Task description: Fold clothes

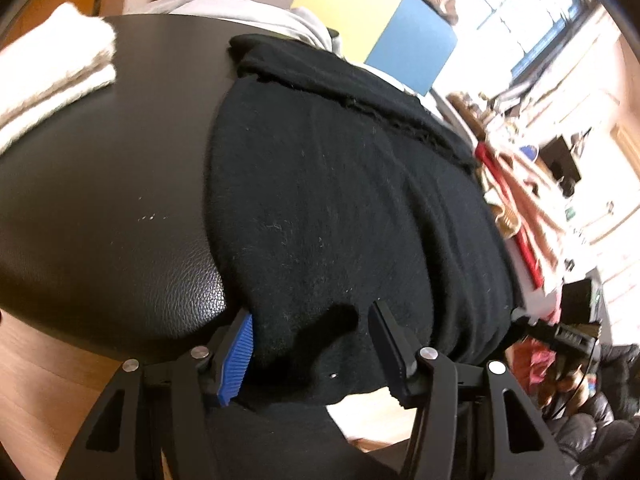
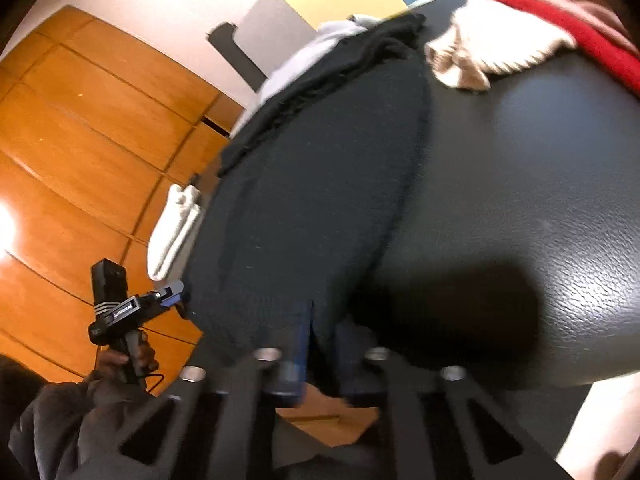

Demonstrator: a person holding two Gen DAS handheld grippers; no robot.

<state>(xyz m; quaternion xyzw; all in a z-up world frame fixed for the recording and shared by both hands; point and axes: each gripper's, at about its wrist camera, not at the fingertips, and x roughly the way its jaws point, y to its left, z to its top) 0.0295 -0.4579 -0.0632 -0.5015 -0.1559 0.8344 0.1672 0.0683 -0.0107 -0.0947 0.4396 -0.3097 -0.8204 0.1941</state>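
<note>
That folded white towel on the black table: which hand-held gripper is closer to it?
Left. The left hand-held gripper grips the black garment's near edge on the folded white towel's side; the right hand-held gripper holds the garment's opposite corner.

Black garment (image 1: 340,200) on black grained table (image 1: 100,208). Cream folded towel (image 1: 48,80) upper left; blue ribbed pad (image 1: 236,360) on left gripper (image 1: 312,356). Red cloth (image 2: 560,12) upper right.

garment (image 1: 340,208) on table (image 1: 100,208) | folded towel (image 1: 48,76) left | clothes pile (image 2: 472,56) right
</note>
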